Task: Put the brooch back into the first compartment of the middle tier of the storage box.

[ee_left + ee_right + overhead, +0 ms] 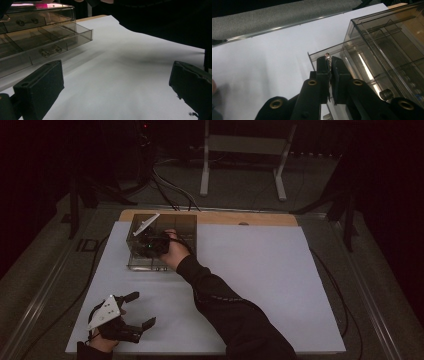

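Observation:
A smoky clear drawer cabinet [182, 226] stands at the back left of the white sheet [260, 270]. One of its low drawers [62, 37] is pulled out, showing dividers and a small knob. My right gripper [150, 245] hovers at the cabinet's front. In the right gripper view it [329, 61] is shut on a thin shiny metal piece [327, 58], just over the open drawer's wall [322, 53]. My left gripper [144, 309] rests near the sheet's front left corner. Its jaws stand wide apart with nothing between them [116, 75].
A wooden board edge [210, 217] shows behind the sheet. A white-legged stand [245, 145] and cables [170, 195] are on the floor beyond the table. The person's dark sleeve [225, 305] crosses the sheet diagonally. A metal rail [287, 26] runs along the table's side.

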`<state>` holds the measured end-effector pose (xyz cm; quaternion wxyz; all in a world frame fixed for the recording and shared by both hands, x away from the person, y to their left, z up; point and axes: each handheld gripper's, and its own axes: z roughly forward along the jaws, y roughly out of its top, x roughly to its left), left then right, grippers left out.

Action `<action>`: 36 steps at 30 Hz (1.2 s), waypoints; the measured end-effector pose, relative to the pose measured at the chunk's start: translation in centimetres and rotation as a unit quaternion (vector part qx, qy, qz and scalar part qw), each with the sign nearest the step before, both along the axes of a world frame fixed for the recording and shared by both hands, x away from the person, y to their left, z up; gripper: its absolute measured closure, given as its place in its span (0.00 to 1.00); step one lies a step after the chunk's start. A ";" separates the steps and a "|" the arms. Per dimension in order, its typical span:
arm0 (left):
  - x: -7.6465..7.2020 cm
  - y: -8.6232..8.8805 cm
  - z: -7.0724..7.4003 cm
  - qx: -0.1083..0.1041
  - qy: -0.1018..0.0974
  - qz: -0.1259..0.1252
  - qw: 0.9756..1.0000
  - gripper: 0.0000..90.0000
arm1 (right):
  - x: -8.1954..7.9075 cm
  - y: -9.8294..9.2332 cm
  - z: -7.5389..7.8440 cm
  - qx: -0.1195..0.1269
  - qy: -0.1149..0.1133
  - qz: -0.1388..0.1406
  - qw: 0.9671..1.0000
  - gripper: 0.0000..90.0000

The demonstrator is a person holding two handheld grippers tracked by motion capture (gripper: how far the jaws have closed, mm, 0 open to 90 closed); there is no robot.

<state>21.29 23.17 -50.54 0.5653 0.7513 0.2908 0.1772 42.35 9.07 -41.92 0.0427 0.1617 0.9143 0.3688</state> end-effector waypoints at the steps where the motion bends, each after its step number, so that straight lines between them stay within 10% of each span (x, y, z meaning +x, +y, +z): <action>1: 0.0 0.0 0.0 0.000 0.000 0.000 1.000 0.00 | 0.1 0.1 -0.1 -0.001 0.001 0.000 1.000 0.94; 11: 0.0 0.0 0.0 -0.001 -0.001 -0.001 1.000 0.00 | 1.2 1.4 -1.0 -0.013 -0.003 -0.011 1.000 0.93; 36: 0.0 -0.2 -0.1 0.005 -0.001 -0.002 1.000 0.00 | -1.3 -1.2 1.7 0.051 -0.002 -0.023 0.998 0.26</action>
